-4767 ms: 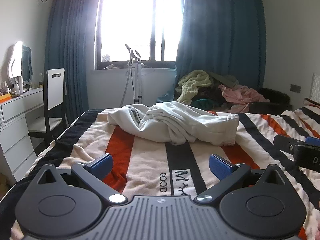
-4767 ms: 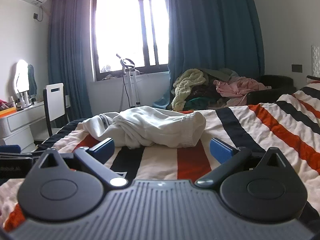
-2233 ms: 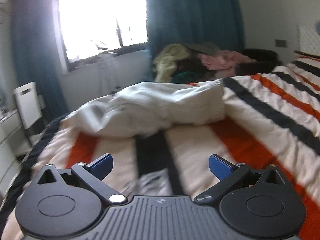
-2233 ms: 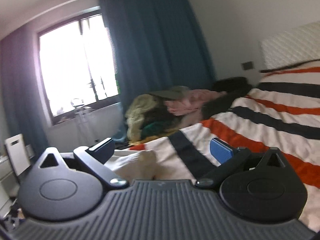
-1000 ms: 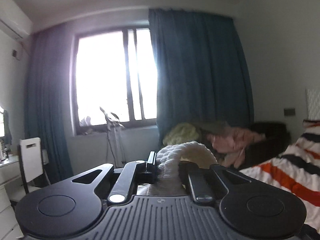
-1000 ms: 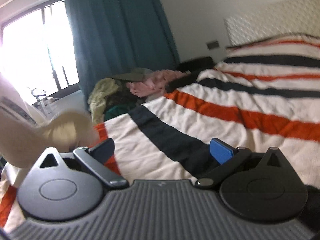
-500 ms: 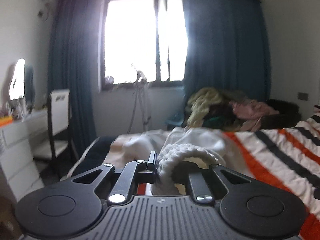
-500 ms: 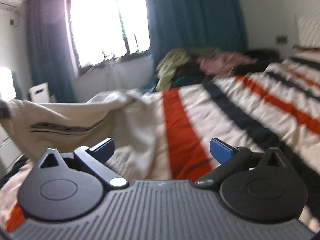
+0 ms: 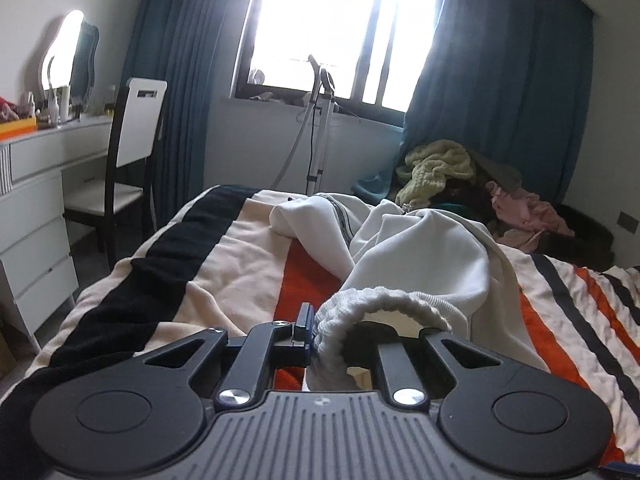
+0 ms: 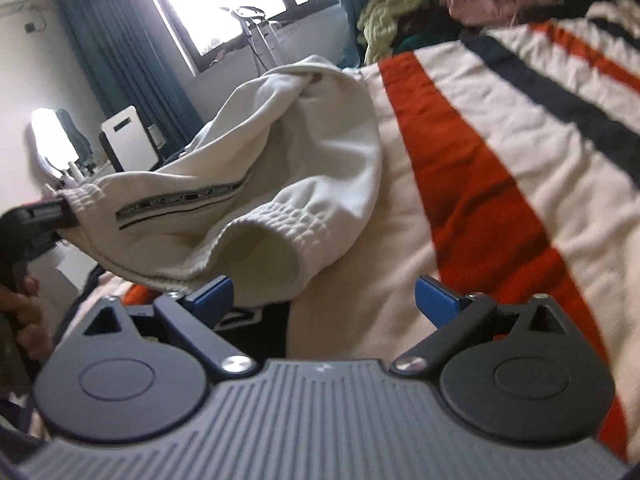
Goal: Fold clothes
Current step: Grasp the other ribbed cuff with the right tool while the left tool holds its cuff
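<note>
Cream sweatpants with a black logo stripe lie crumpled on the striped bed. My left gripper is shut on their ribbed elastic waistband, which bulges up between the jaws. In the right wrist view the sweatpants hang stretched from the left gripper at the far left, held by a hand. My right gripper is open, low over the bed, with the gaping waistband opening just beyond its left finger.
The bed carries a cream, orange and black striped blanket. A pile of clothes sits past the bed's far end by blue curtains. A white dresser and chair stand at the left. A garment steamer stand is under the window.
The left gripper, shut on the waistband, has come down and pulled the sweatpants toward me. The right gripper has tipped down and closed in on the hanging waistband opening.
</note>
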`<state>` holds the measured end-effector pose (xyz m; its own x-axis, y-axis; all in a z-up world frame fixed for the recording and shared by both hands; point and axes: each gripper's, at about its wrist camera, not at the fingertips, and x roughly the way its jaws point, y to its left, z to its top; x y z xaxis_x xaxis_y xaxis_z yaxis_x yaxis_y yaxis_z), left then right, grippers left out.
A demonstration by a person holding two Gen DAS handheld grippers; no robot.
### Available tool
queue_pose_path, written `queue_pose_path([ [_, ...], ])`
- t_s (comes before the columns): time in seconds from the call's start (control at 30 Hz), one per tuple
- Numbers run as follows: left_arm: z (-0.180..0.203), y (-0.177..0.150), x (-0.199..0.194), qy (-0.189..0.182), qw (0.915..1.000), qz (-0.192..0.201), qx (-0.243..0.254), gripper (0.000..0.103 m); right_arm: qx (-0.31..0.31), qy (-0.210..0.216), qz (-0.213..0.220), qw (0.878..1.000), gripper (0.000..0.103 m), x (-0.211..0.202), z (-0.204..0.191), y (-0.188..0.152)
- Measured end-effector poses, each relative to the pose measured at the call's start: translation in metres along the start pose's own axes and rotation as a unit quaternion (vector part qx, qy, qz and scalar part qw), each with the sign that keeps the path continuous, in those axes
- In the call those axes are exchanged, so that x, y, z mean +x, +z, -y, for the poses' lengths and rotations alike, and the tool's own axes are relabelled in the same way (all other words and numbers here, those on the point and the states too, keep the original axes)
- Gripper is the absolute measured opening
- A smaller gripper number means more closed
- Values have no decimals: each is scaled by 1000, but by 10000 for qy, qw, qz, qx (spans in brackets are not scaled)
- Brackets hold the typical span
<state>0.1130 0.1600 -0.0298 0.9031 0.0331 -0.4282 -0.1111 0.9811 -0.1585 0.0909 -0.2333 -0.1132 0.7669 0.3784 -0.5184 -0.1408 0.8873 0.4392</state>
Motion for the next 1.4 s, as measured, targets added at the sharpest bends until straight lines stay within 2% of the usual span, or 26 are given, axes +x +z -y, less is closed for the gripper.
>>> queue_pose_path([
  [0.13,3,-1,1,19,10000,-48,-5,11,150,213,-314,9992,77,8,1,-2],
  [0.27,2,1,3,36,9999,-99,-84,11,-67,205,-481,9986,74,17,-5,-5],
  [0.33,0,1,4,37,9998,-133,-155,11,12,165,-449,9989,68,24,-4,-3],
  [0.4,-1,0,6,30,9996,-178,-222,11,195,194,-197,9994,67,29,-1,2],
  [0.53,-2,-2,8,-15,9995,-215,-244,11,-90,-121,372,9992,66,45,-6,15],
  [0.57,-2,-2,8,-29,9995,-196,-238,11,-189,-167,405,9989,62,51,-8,17],
  [0.6,-2,-3,8,-22,9996,-148,-226,11,-285,-198,352,9988,45,58,-10,18],
  [0.63,-2,-3,8,-7,9997,-98,-220,11,-409,-278,367,9981,33,59,-13,18],
  [0.73,-3,-3,9,-1,9995,-116,-296,11,-675,-411,520,9955,22,52,-20,20],
  [0.83,-6,-3,7,-46,9987,-242,-449,11,-724,-353,862,9930,21,25,-26,25],
  [0.9,-8,-4,6,-182,9970,-491,-578,12,-755,-358,1055,9909,20,3,-31,27],
  [0.97,-7,-7,7,-182,9946,-852,-565,12,-688,-401,921,9926,20,1,-29,24],
  [1.07,-6,-15,9,9,9886,-1424,-486,14,-585,-466,717,9946,20,-2,-25,20],
  [1.13,-8,-18,7,12,9846,-1675,-507,21,-517,-509,580,9957,20,-4,-22,17],
  [1.23,-7,-23,0,7,9826,-1821,-376,34,-414,-573,375,9968,20,-7,-18,13],
  [1.3,-6,-25,-8,-52,9819,-1876,-257,36,-345,-616,238,9972,21,-9,-15,10],
  [1.4,-7,-27,-21,-130,9800,-1964,-283,46,-273,-654,103,9974,24,-12,-13,7],
])
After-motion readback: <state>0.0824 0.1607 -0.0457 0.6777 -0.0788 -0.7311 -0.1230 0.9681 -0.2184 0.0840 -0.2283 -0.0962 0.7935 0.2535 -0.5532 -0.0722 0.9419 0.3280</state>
